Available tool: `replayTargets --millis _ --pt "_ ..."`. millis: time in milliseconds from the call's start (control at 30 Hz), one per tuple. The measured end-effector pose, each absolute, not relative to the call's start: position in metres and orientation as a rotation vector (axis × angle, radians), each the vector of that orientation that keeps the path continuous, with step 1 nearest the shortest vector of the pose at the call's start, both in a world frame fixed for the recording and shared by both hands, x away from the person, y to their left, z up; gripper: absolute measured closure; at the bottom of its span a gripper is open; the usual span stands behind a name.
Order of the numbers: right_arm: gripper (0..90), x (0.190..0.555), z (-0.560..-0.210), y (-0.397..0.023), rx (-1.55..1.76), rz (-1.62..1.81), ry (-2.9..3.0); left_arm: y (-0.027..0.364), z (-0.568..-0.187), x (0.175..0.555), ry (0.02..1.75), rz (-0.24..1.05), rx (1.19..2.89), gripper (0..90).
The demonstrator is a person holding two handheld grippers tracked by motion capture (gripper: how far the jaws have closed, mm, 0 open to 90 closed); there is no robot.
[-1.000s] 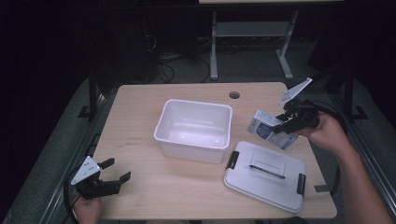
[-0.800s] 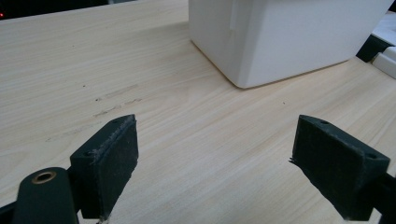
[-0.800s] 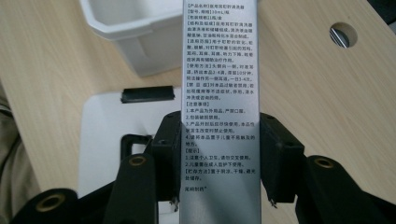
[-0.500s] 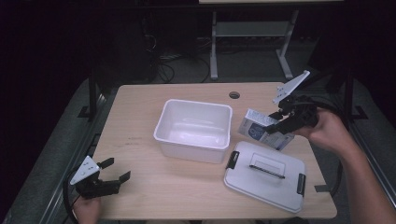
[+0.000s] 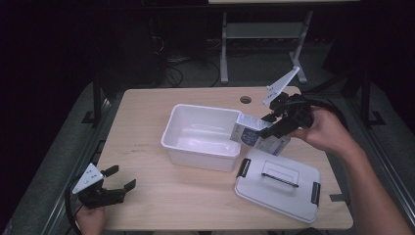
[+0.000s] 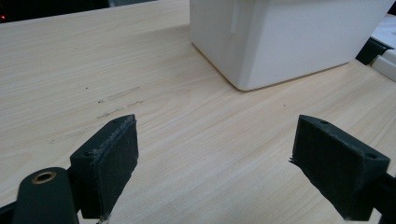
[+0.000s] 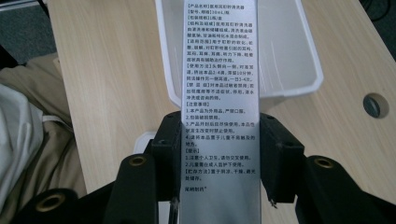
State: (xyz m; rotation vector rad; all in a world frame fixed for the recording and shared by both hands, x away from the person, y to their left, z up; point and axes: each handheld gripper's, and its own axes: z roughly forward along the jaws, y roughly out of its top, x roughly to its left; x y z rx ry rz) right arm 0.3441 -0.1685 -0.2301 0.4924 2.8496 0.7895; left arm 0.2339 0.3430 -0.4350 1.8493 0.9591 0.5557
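Carton (image 7: 219, 107), a slim box printed with small text, sits clamped between the two black jaws of the right gripper (image 7: 219, 158), one pad pressed on each narrow side. In the right gripper view it stretches away from the jaws over the near rim of the white tub (image 7: 308, 70). In the high view the right gripper (image 5: 274, 125) holds the carton (image 5: 252, 134) above the table (image 5: 147, 112), its far end at the tub's (image 5: 200, 147) right wall. Nearest the person, the left gripper (image 5: 117, 188) rests at the table's front left corner, its jaws spread wide with nothing between them; the left gripper view shows bare wood between the pads. A grey lid (image 5: 279, 183) with black latches lies flat just right of the tub, below the carton. Beyond, a round hole (image 5: 245, 99) sits near the table's far edge.
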Motion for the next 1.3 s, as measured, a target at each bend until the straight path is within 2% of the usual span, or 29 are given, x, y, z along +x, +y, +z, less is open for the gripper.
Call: replayTargets --millis 567,1300 --pt "55.3 0.359 -0.225 -0.120 0.390 0.807 2.880 0.343 -0.435 0.234 0.958 0.554 1.845 13.7" --pt "55.2 0.374 -0.231 -0.085 0.376 0.806 2.906 0.345 -0.435 0.234 0.961 0.554 1.844 13.7"
